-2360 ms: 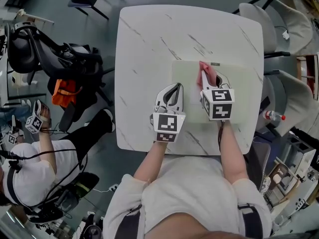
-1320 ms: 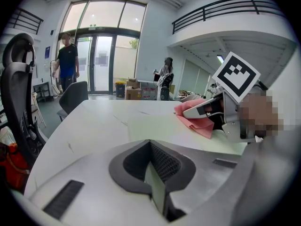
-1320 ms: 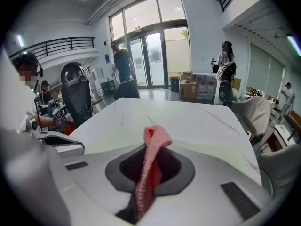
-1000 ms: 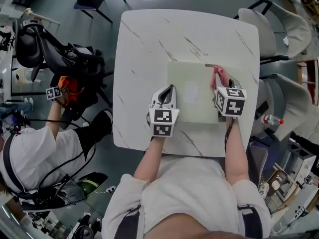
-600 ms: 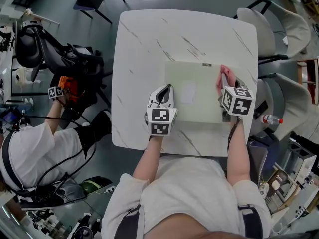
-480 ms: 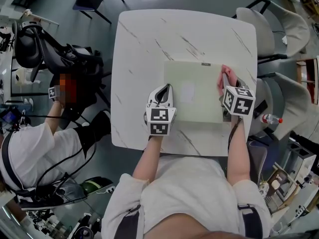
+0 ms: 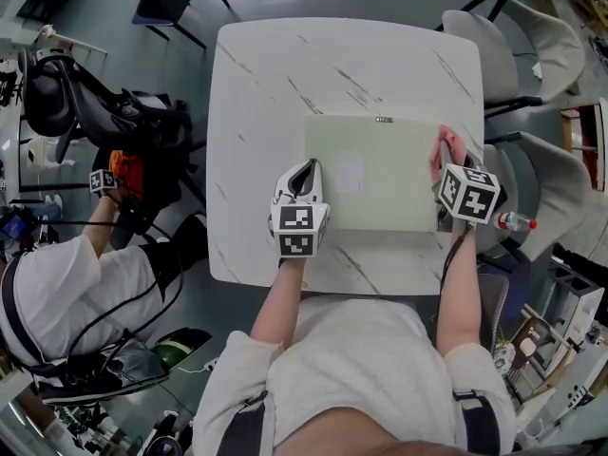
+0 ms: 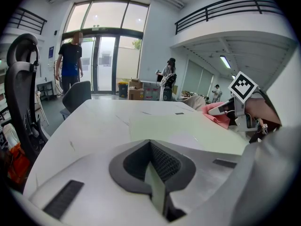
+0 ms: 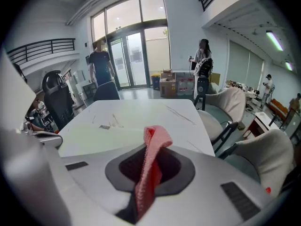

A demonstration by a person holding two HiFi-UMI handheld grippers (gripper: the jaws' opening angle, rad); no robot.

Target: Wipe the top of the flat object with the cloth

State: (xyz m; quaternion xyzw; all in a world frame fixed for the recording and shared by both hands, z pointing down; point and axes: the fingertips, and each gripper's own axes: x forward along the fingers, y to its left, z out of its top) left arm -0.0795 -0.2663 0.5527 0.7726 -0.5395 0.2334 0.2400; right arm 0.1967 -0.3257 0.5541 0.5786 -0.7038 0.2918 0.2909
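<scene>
Left claw [image 7: 306, 166] pinches the flat mat's [image 7: 375, 174] left edge; right claw [image 7: 443, 160], clamped on cloth [image 7: 445, 146], at its right edge, near the surface [image 7: 285, 65] rim.

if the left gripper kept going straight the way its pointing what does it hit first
Nothing, as far as the views show: the left gripper points along the left edge of the mat, over bare table to its far edge. Whether its tip would drag on the mat is unclear.
</scene>
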